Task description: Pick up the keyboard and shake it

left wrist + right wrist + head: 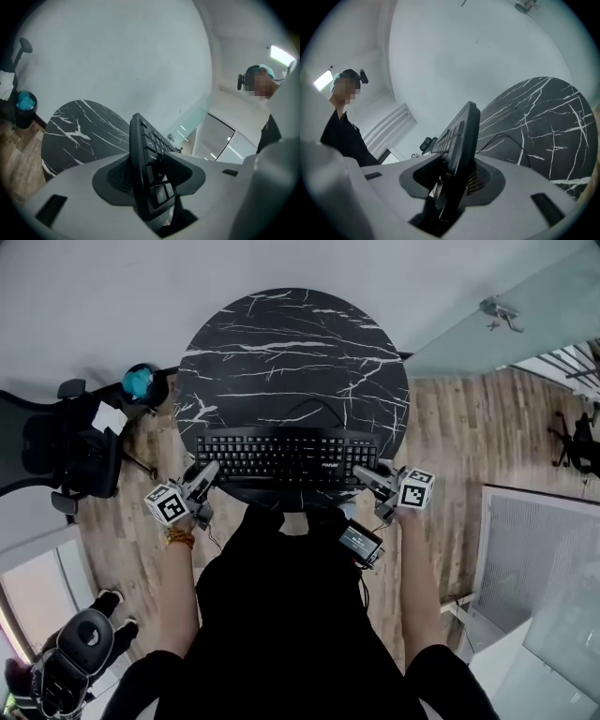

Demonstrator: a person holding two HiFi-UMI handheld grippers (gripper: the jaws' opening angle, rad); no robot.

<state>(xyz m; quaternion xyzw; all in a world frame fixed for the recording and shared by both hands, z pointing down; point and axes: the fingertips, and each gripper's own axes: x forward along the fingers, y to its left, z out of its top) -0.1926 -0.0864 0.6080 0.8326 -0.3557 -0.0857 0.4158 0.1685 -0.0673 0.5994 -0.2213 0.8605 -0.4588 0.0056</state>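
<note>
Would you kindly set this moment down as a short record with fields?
keyboard: black, keys up, along the table's near edge
left tongs: shut on the keyboard's left end
right tongs: shut on its right end
table: round, black marble with white veins
cable: loops from the keyboard's back across the table
lift: cannot tell whether the keyboard is clear of the table

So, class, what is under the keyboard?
The round black marble table lies below the keyboard, which the left hand-held gripper and right hand-held gripper clamp at its ends. The patch directly beneath it is covered.
</note>
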